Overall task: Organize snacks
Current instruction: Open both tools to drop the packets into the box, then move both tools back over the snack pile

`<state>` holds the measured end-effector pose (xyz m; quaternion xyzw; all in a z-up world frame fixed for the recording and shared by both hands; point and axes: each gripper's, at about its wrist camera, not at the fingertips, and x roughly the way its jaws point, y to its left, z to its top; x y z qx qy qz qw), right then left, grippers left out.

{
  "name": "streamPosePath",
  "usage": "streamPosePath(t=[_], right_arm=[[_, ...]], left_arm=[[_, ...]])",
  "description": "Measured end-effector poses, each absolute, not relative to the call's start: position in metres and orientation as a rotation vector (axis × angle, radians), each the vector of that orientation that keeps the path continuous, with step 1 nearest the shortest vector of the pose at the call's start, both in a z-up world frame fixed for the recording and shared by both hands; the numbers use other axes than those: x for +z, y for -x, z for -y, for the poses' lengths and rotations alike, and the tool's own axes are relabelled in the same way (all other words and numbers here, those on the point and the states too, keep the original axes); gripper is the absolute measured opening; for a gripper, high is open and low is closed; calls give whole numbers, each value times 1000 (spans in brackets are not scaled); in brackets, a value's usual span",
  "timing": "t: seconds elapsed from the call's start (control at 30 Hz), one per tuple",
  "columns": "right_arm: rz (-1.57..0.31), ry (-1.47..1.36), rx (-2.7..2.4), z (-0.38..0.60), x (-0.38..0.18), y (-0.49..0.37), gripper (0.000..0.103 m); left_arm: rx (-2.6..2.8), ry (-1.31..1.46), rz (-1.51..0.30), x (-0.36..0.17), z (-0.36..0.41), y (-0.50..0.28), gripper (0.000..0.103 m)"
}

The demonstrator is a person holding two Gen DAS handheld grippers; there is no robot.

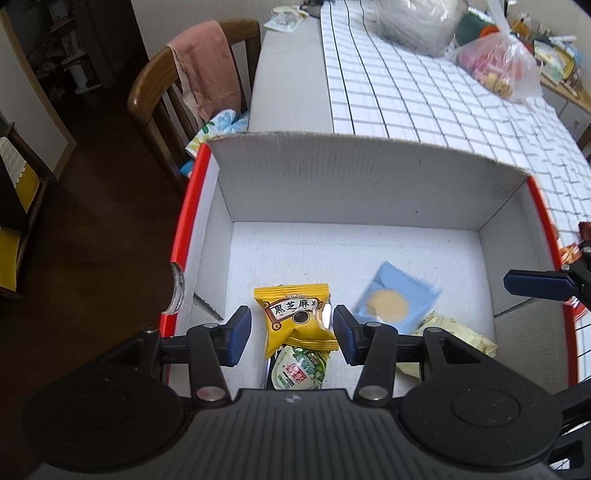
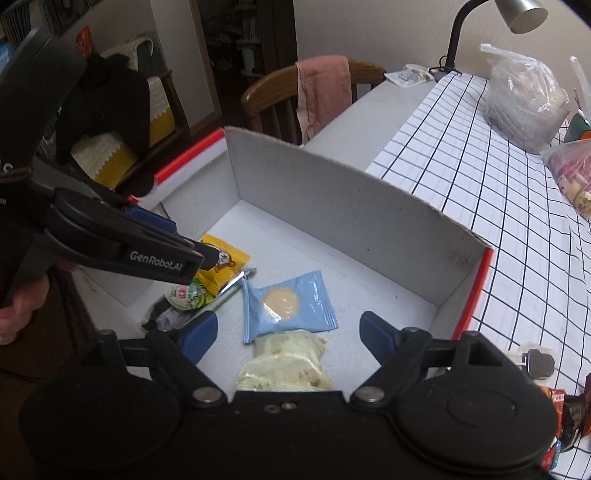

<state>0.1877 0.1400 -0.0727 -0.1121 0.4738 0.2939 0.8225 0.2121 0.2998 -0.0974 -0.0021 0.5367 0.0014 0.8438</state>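
A white cardboard box [image 1: 332,184] with red edges sits on the table; it also shows in the right wrist view [image 2: 351,199]. Inside lie a yellow snack packet [image 1: 295,317], a green-labelled packet [image 1: 295,373], a light blue packet [image 1: 395,302] and a pale yellow packet [image 1: 461,332]. My left gripper [image 1: 291,336] is open above the yellow packet, fingers either side, not touching it. My right gripper [image 2: 288,332] is open over the blue packet [image 2: 288,306] and the pale packet [image 2: 288,362]. The left gripper also shows in the right wrist view [image 2: 166,236].
A checked tablecloth [image 1: 424,96] covers the table behind the box. Plastic bags [image 1: 498,66] stand at the back. A wooden chair with a pink towel [image 1: 207,70] is at the left. More snacks [image 2: 569,413] and a white plug [image 2: 535,363] lie right of the box. A lamp [image 2: 517,14] stands far back.
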Motion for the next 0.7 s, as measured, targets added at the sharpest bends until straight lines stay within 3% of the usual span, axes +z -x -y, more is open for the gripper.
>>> streamPosePath(t=[0.6,0.7], right_arm=[[-823,59,637,-68,-14,-154,98],[-800,24,637,-53,-8,-150,99]], left_arm=[[-67,47,-890,-30,-265,-156,59],[-83,44,-848,-23,-255,-148,67]])
